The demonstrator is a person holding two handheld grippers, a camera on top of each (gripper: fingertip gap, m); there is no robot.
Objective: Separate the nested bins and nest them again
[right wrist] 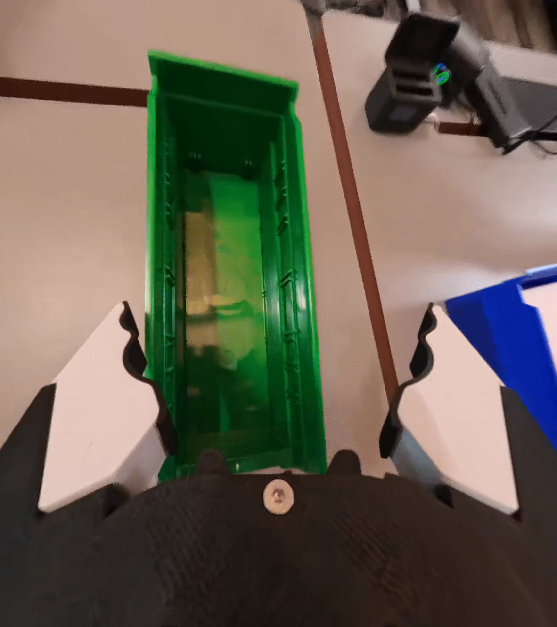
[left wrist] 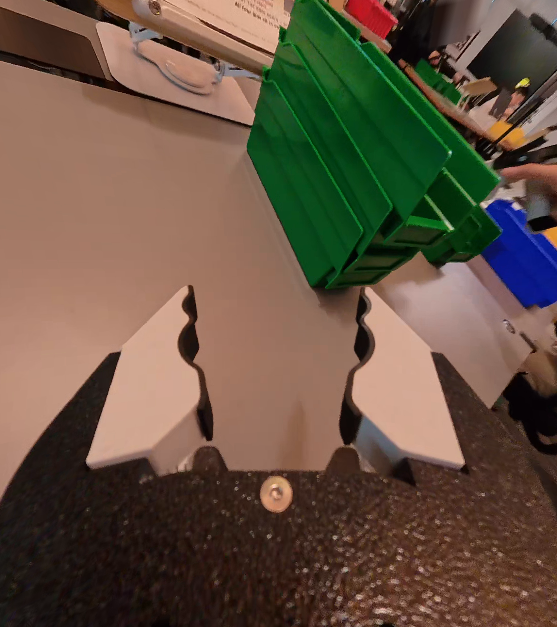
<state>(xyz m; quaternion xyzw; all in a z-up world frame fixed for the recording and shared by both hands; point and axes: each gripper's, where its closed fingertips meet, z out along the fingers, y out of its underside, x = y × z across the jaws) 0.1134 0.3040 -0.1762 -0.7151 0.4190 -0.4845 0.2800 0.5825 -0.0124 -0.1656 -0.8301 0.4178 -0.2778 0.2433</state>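
Several green bins (left wrist: 348, 163) sit nested in one stack on the beige table, at the upper right of the left wrist view. My left gripper (left wrist: 276, 295) is open and empty, low over the table, with its right fingertip (left wrist: 364, 298) just short of the stack's near corner. The right wrist view looks straight down into the top green bin (right wrist: 233, 258), whose inside is empty. My right gripper (right wrist: 277, 307) is wide open above it. Its left finger (right wrist: 134, 353) lies over the bin's left rim, and its right finger (right wrist: 419, 353) stands well clear to the right.
A blue bin (right wrist: 507, 342) stands right of the green stack and also shows in the left wrist view (left wrist: 524, 251). A brown gap (right wrist: 348, 190) splits the tabletops. A black device with cables (right wrist: 412, 74) sits beyond it. Safety glasses (left wrist: 182, 71) lie far left. A person's hand (left wrist: 548, 183) is at the right edge.
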